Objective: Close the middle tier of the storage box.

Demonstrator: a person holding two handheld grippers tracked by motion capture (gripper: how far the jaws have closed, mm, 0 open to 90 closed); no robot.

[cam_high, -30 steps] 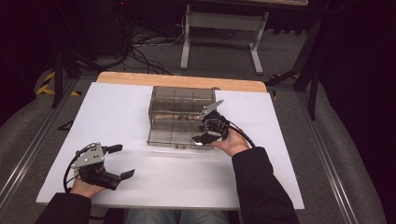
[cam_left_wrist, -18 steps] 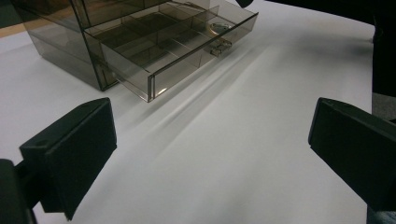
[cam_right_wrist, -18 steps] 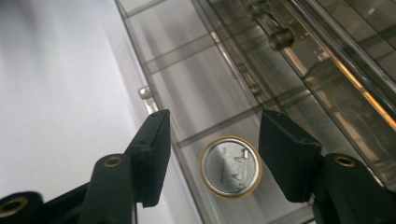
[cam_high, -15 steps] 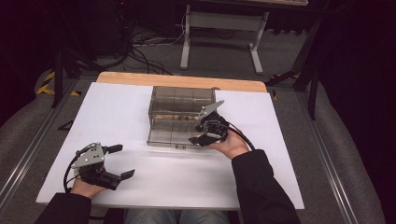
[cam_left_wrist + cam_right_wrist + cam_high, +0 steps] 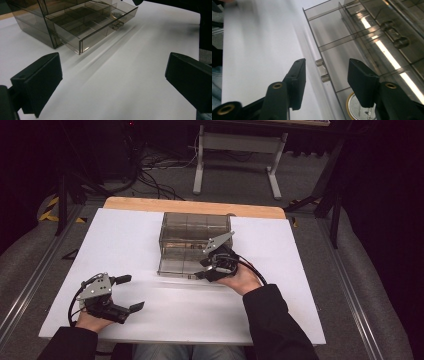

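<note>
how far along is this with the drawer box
Done: the lower drawer of the smoky clear plastic drawer box is pulled out, and a round gold-rimmed metal disc lies in its front compartment. In hand: the right gripper straddles the drawer's small handle, its jaws just closing, not yet pressing. The left gripper rests open. Probably left: sliding the drawer shut.

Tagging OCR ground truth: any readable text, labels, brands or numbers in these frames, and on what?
None readable.
Smoky clear plastic drawer box: no label or print.
Round gold-rimmed metal disc in the open drawer: face too blurred to tell any marking.
White tabletop: no text.
</note>
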